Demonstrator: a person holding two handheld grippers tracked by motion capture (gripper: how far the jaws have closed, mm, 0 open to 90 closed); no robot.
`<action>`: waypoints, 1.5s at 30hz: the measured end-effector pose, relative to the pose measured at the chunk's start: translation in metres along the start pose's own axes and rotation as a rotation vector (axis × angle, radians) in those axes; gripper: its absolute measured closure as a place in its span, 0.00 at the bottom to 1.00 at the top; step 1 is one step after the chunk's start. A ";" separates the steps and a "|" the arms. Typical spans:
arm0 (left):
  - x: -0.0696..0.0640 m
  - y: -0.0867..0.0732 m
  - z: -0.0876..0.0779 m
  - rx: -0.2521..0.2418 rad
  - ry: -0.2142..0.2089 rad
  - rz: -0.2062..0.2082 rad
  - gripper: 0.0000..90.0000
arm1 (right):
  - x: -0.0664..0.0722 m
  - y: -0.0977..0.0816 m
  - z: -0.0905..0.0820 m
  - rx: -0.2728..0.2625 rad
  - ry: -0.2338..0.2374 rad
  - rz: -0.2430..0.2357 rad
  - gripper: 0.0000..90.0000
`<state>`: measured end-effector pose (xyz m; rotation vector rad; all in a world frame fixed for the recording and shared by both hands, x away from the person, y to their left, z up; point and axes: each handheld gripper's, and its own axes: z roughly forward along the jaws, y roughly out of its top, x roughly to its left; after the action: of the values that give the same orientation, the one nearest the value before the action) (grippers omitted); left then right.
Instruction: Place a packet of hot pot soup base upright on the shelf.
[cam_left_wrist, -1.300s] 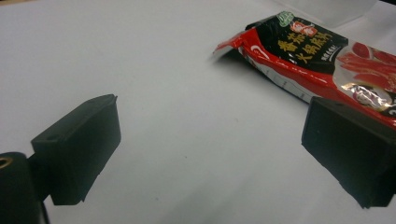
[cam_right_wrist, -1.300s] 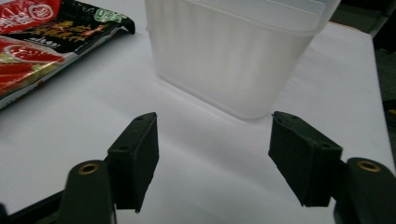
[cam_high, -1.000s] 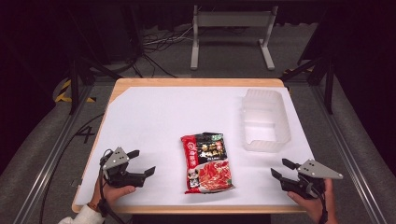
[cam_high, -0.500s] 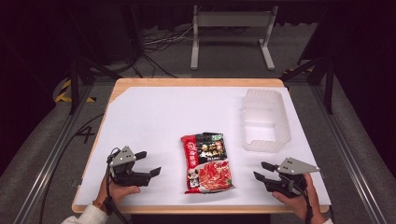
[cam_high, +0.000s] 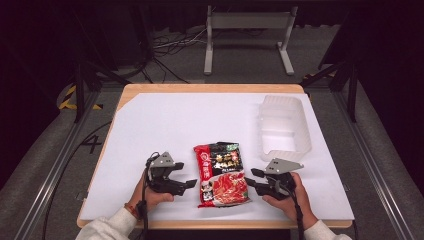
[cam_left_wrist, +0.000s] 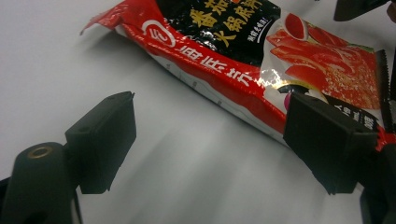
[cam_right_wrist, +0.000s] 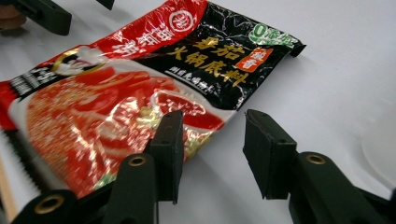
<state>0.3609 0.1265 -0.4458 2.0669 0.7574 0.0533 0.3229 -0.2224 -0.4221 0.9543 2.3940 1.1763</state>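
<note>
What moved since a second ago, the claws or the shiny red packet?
Both open claws moved inward toward the glossy red and black food packet. The left claw and the right claw now sit right beside its edges. Neither grips it. The packet and the clear plastic tray stayed put.

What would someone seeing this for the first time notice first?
The shiny red and black food packet lying flat near the front middle of the white table. The left gripper and right gripper flank it, jaws open. A clear plastic container sits at the right.
</note>
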 end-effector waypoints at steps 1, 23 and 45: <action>0.000 0.002 0.003 0.005 -0.003 -0.001 0.19 | -0.001 0.002 0.004 0.005 -0.004 0.005 0.64; 0.017 0.029 0.045 0.072 -0.037 -0.085 0.36 | -0.021 0.031 0.064 0.120 -0.002 0.123 0.48; 0.014 0.034 0.040 0.006 0.006 -0.127 0.66 | -0.028 0.031 0.057 0.046 0.016 0.179 0.76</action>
<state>0.4022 0.0906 -0.4463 2.0204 0.8914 -0.0136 0.3868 -0.1941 -0.4334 1.1991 2.3989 1.1975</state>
